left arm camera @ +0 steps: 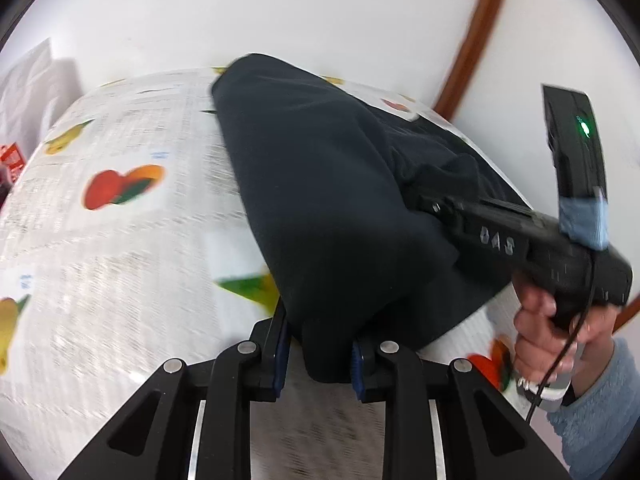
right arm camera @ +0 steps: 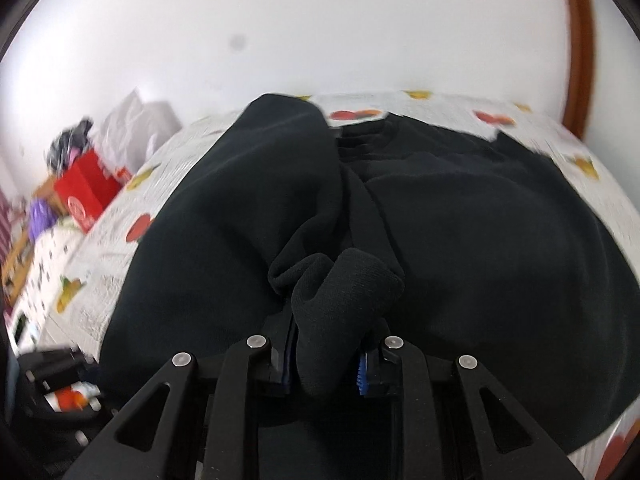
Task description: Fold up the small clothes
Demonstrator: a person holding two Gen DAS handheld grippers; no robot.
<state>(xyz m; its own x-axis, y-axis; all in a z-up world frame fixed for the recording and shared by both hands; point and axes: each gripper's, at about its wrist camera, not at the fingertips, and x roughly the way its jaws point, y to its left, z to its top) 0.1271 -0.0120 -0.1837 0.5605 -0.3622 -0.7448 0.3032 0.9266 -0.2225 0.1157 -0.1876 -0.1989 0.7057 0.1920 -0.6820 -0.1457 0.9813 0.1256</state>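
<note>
A dark navy garment lies on a table covered with a fruit-print cloth. My left gripper is shut on a bunched corner of the garment near the table's front. The right gripper shows in the left wrist view, held in a hand, its tips buried in the cloth. In the right wrist view the right gripper is shut on a rolled fold of the garment, which fills most of the table.
A white wall is behind the table. A brown wooden frame runs along the right. A red box, a white bag and clutter stand to the left of the table. The cloth's left part is bare.
</note>
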